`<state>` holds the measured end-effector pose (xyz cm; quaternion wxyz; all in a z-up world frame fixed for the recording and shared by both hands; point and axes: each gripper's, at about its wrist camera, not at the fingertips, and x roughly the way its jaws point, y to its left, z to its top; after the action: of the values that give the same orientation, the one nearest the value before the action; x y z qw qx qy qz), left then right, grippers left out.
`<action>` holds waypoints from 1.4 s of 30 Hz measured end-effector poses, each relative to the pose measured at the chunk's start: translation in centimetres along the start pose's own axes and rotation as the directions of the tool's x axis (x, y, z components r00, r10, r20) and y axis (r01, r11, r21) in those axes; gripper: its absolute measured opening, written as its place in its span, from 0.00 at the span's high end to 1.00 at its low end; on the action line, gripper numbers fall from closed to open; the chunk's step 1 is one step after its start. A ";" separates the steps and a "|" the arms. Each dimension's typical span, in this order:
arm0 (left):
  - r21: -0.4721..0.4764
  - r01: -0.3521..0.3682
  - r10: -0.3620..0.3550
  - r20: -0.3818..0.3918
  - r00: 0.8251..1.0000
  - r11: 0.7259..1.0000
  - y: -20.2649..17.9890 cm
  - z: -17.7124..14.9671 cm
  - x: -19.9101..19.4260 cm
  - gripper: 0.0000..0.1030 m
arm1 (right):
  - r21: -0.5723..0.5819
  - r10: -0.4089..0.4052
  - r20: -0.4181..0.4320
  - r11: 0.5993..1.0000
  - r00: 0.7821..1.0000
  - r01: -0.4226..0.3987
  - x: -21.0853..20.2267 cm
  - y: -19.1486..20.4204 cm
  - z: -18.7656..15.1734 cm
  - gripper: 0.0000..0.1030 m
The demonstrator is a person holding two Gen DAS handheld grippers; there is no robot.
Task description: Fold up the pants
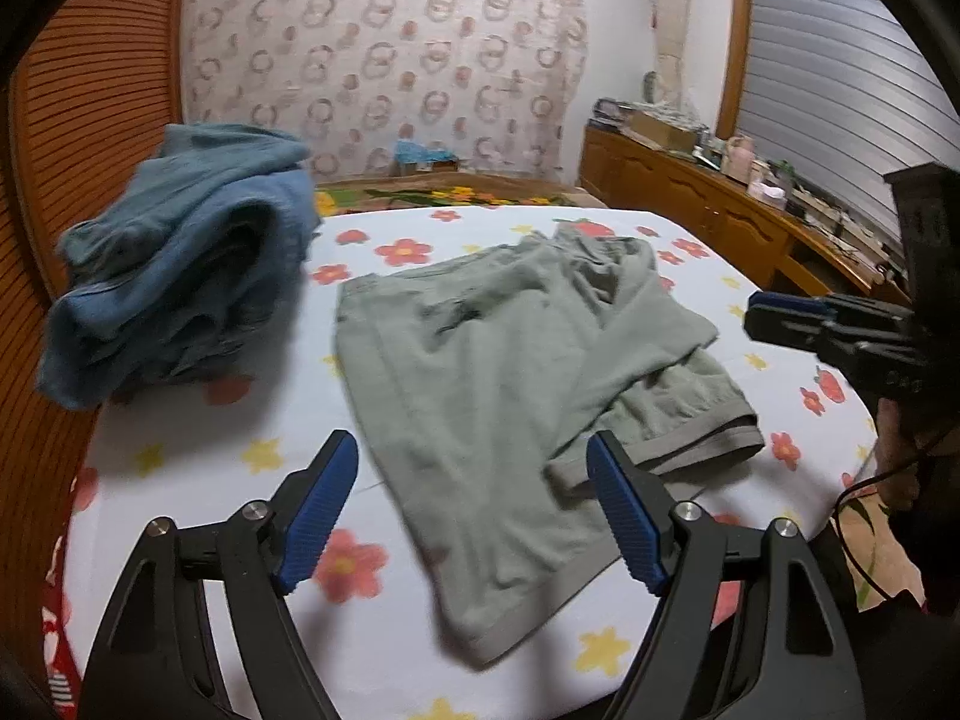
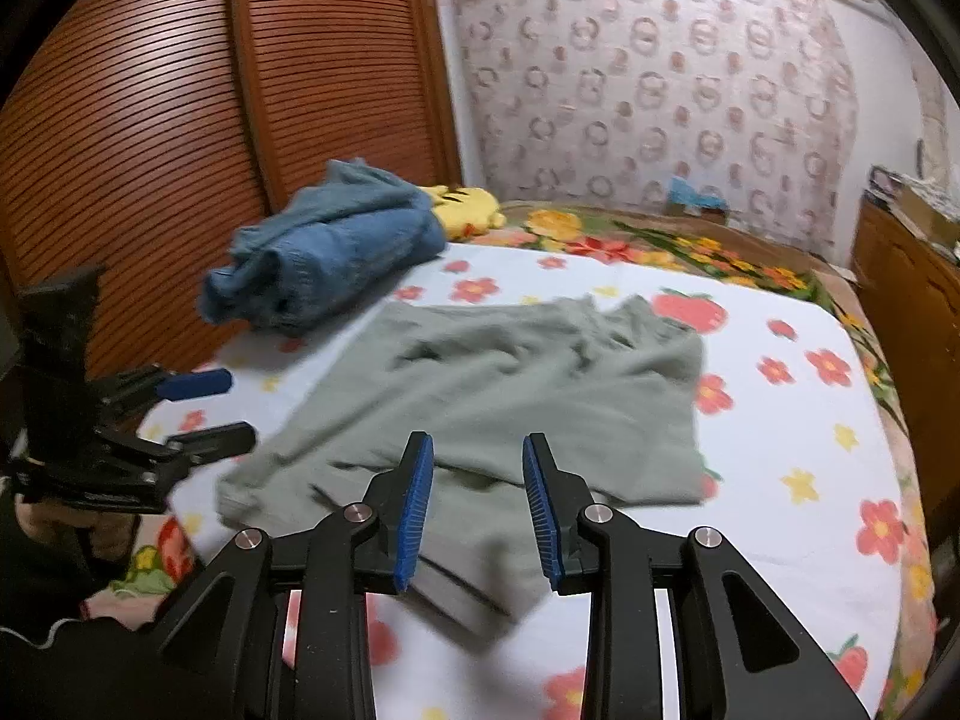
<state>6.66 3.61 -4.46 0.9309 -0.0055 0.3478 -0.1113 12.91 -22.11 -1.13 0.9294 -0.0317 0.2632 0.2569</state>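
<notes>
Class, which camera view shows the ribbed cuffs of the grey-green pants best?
The left wrist view: the ribbed cuffs of the grey-green fabric pants lie plainly visible at the right. In the right wrist view that end of the pants is blurred, and the right hand-held gripper partly hides it.

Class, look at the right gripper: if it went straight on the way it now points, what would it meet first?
Most likely the grey-green pants on the bed: the right gripper, open with nothing between its pads, angles down at the fabric's near part. Depth is hard to judge.
</notes>
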 end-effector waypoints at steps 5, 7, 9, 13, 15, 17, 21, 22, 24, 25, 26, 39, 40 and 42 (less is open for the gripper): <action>0.019 0.034 -0.034 -0.029 0.999 0.999 -1.1 0.1 1.1 0.38 | 0.023 -0.046 -0.021 0.999 0.999 0.046 1.2 -0.3 -0.5 0.64; 0.026 0.048 -0.047 -0.047 0.998 0.998 -1.6 0.1 1.6 0.46 | 0.025 -0.068 -0.030 0.997 0.997 0.069 0.9 0.0 -0.3 0.62; 0.036 0.061 -0.059 -0.065 0.996 0.997 -2.2 0.0 2.1 0.51 | 0.027 -0.086 -0.041 0.996 0.995 0.087 0.4 -0.3 -0.4 0.61; 0.057 0.072 -0.066 -0.092 0.994 0.996 -3.0 -0.1 3.0 0.57 | 0.030 -0.119 -0.068 0.992 0.991 0.121 0.7 -0.9 -0.5 0.59; 0.063 0.074 -0.068 -0.102 0.992 0.995 -3.2 -0.2 3.2 0.59 | 0.024 -0.130 -0.088 0.991 0.988 0.133 1.4 -1.5 -0.4 0.59; 0.071 0.076 -0.068 -0.115 0.991 0.995 -3.4 -0.3 3.5 0.59 | 0.019 -0.140 -0.104 0.990 0.985 0.143 2.0 -1.8 -0.3 0.58; 0.076 0.076 -0.066 -0.134 0.989 0.994 -3.8 -0.5 4.1 0.60 | 0.005 -0.157 -0.155 0.987 0.975 0.159 3.5 -2.5 0.3 0.58; 0.077 0.077 -0.066 -0.138 0.988 0.994 -3.8 -0.5 4.2 0.60 | -0.006 -0.162 -0.163 0.987 0.973 0.163 3.8 -2.6 0.4 0.58; 0.078 0.078 -0.066 -0.142 0.988 0.994 -3.8 -0.6 4.4 0.60 | -0.020 -0.173 -0.179 0.985 0.969 0.172 4.4 -2.8 0.7 0.58; 0.076 0.079 -0.067 -0.145 0.987 0.994 -3.8 -0.7 4.5 0.60 | -0.024 -0.173 -0.186 0.985 0.967 0.172 4.7 -2.9 0.9 0.58; 0.075 0.079 -0.067 -0.147 0.987 0.994 -3.9 -0.7 4.6 0.60 | -0.028 -0.173 -0.193 0.985 0.966 0.171 5.0 -3.0 1.0 0.58; 0.085 0.103 -0.091 -0.139 0.986 0.991 -4.3 -0.6 4.5 0.84 | -0.040 -0.115 -0.199 0.993 0.973 0.109 5.9 -3.9 1.0 0.87; 0.083 0.107 -0.096 -0.137 0.986 0.991 -4.3 -0.6 4.4 0.87 | -0.043 -0.108 -0.201 0.994 0.974 0.101 5.9 -3.8 1.0 0.92; 0.079 0.116 -0.105 -0.124 0.987 0.990 -4.2 -0.4 4.0 0.90 | -0.043 -0.102 -0.197 0.995 0.975 0.095 5.7 -3.8 1.1 0.95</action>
<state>8.43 -1.32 -6.96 0.9002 0.0219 0.3970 -0.1779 19.46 -22.54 -3.34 0.9094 -0.0854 0.3484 0.2103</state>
